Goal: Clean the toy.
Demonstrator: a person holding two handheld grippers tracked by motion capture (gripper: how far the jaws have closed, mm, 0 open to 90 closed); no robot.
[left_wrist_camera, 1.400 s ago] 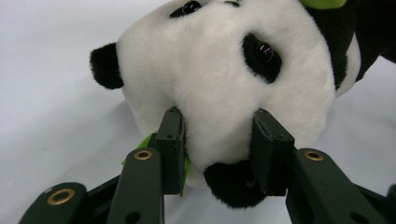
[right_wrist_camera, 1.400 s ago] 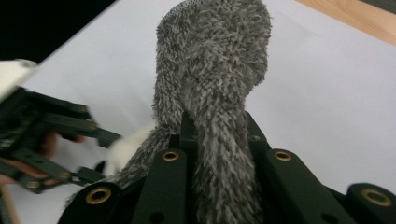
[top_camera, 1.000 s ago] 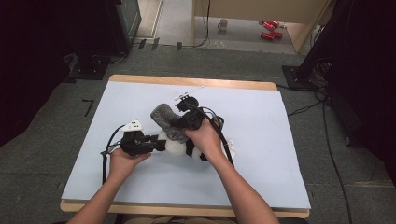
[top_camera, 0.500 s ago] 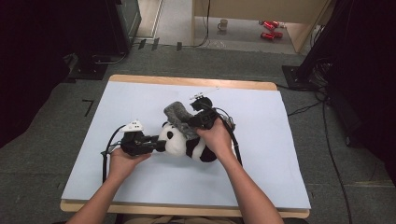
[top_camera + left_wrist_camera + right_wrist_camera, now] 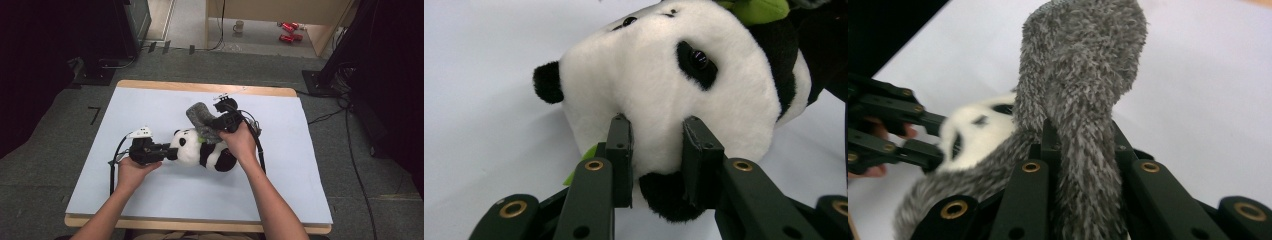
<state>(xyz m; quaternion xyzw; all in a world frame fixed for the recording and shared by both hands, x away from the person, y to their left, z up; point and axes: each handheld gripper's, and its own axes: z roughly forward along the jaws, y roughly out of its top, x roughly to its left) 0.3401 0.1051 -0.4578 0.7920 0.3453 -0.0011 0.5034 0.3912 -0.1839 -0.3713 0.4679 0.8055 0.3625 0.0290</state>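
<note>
High view, panda [image 5: 200, 148] lying crosswise, head left

High view: fixed overhead, facing forward and down on the whole surface [image 5: 150, 100]. Left gripper view: very close, along its fingers [image 5: 619, 150] at the panda [image 5: 674, 80]. Right gripper view: close behind grey fur cloth [image 5: 1083, 75]; the panda appears in all three.

A mug [image 5: 239, 25] and red cans [image 5: 288, 31] lie on the floor beyond the table [image 5: 150, 85]; cables [image 5: 360, 165] run at the right.
</note>
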